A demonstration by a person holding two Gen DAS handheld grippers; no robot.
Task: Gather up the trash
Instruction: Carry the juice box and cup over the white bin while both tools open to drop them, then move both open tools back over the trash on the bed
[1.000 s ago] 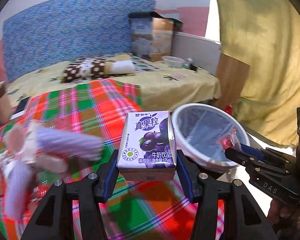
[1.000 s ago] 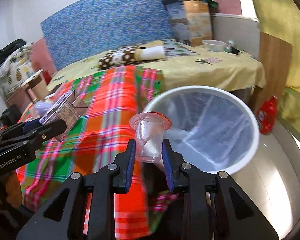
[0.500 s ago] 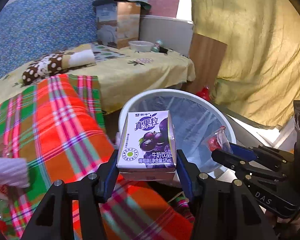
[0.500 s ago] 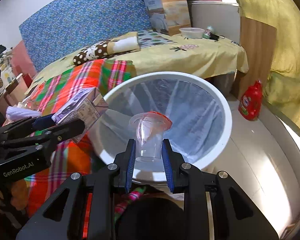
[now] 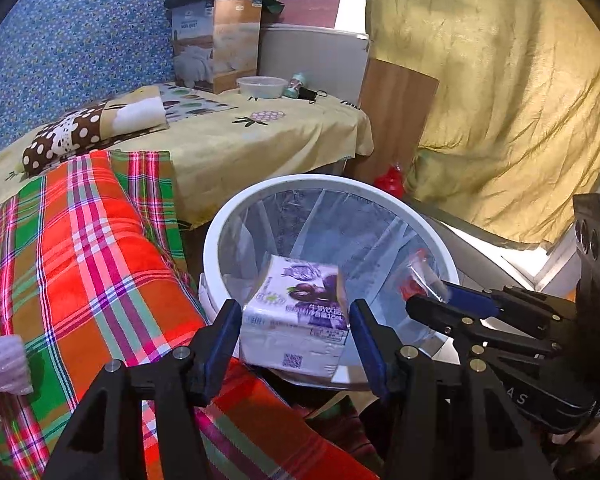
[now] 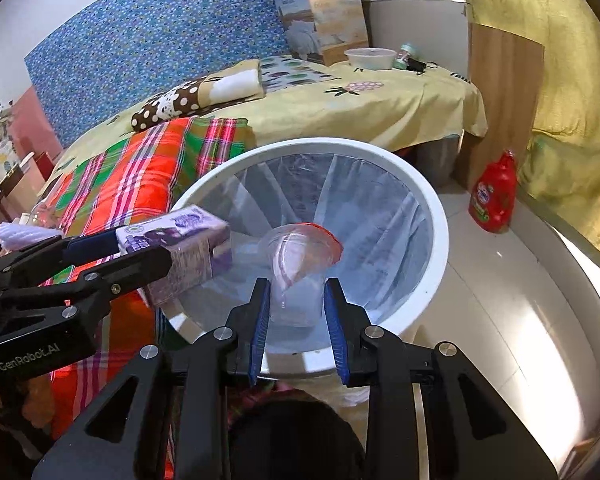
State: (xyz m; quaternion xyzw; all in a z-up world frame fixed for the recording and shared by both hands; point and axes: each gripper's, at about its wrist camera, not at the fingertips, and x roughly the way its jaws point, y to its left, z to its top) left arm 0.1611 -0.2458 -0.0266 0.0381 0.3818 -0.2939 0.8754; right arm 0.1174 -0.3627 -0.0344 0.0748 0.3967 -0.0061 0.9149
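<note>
Over the white plastic lined bin [image 6: 436,216], both claws are spread; purple milk carton [image 5: 296,316] and clear plastic cup [image 6: 298,276] should be dropped centrally.

the left gripper [image 5: 296,320] points forward and a little downward, its blue-padded fingers [image 5: 370,344] spread wide with a clear gap on each side; the right gripper [image 6: 296,314] sits just to its right, level with it, its black arms angled inward toward the left one. the right gripper's fingers [image 6: 260,320] stand parted too, neither pad pressing in.
</note>
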